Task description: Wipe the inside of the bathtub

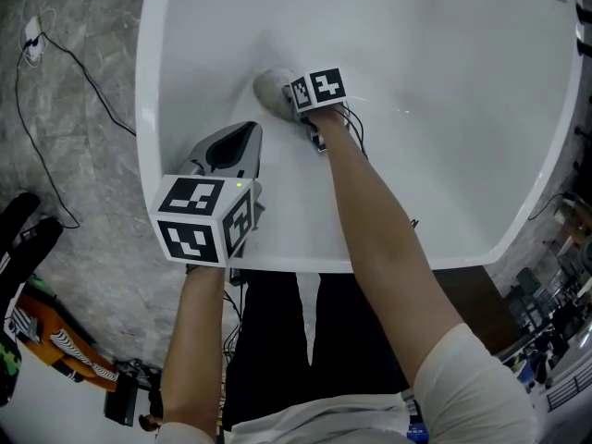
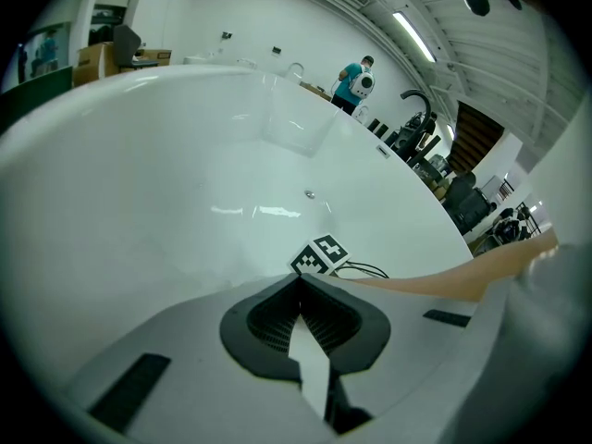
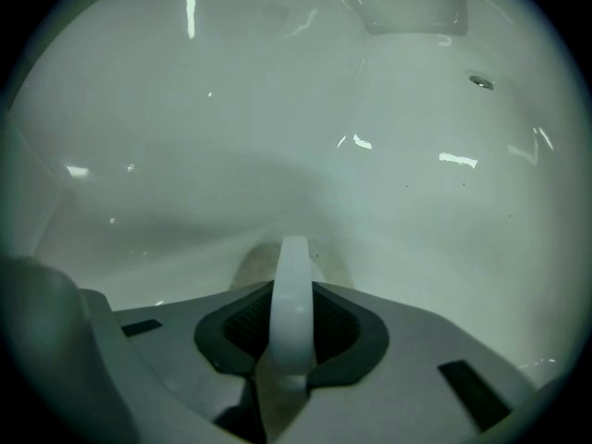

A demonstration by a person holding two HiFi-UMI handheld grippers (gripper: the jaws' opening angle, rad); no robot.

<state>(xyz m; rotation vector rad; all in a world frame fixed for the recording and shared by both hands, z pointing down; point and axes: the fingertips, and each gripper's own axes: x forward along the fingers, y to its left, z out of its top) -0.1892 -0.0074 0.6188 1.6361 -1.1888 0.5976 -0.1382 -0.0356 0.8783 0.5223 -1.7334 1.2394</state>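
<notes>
Inside the bathtub [image 1: 444,109], on its near wall, the head view has the right gripper [image 1: 289,100] pressing a grey cloth [image 1: 270,89], while the left gripper [image 1: 236,141] hangs over the bathtub's near rim. The left gripper view shows jaws together, empty. The right gripper view shows jaws clamped on a small bunch of cloth. On that slick wall it could drag free, and bare jaws might scrape the bathtub.

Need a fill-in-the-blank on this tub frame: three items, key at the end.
1. The right hand-held gripper has its jaws ____ on the cloth.
2. The left hand-held gripper, jaws together, holds ____.
3. The cloth touches the ____ of the bathtub, well below its rim.
Missing words: shut; nothing; inside.
</notes>
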